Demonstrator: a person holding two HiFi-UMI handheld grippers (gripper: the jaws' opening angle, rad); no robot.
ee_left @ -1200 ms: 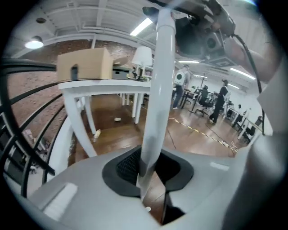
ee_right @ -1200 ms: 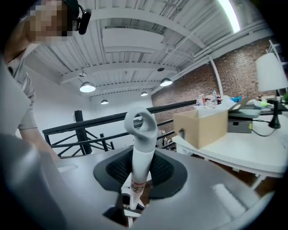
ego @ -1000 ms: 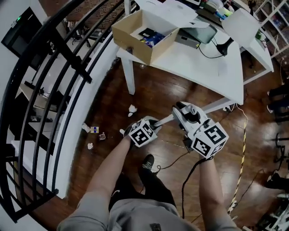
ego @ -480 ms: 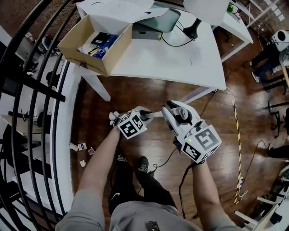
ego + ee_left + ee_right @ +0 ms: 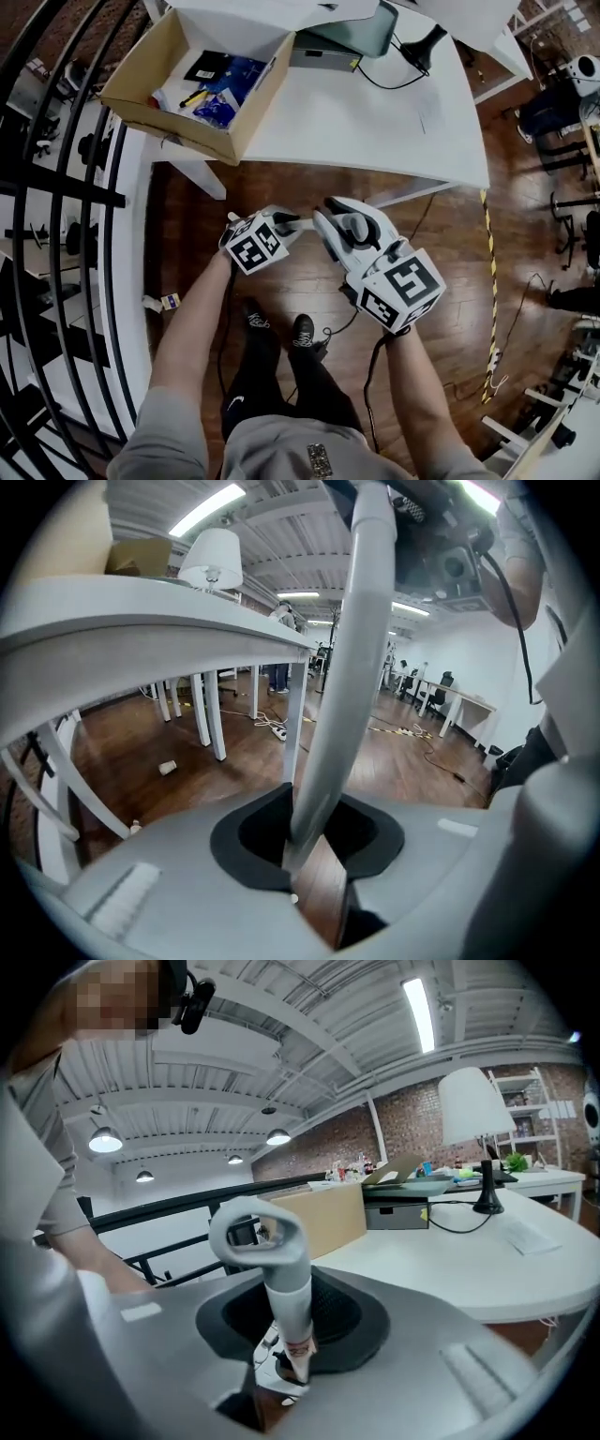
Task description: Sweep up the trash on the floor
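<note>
White tabletop (image 5: 375, 122) on white legs, open brown cardboard box (image 5: 261, 111) on its left corner, blue packets (image 5: 230, 89) inside, flat grey case (image 5: 342, 47) just beside, black lamp foot (image 5: 427, 47), black metal railing (image 5: 56, 187) at left, yellow-and-black striped cable (image 5: 488, 262) at right.

1. Two claws: left claw (image 5: 284, 223), right claw (image 5: 324, 218)
2. One pole (image 5: 352, 667), in both claws
3. One table (image 5: 375, 122), beyond claws
4. One box (image 5: 255, 112), beyond left claw
5. One cup (image 5: 167, 768), ahead of left claw

head cam down; all prob share table (image 5: 375, 122)
</note>
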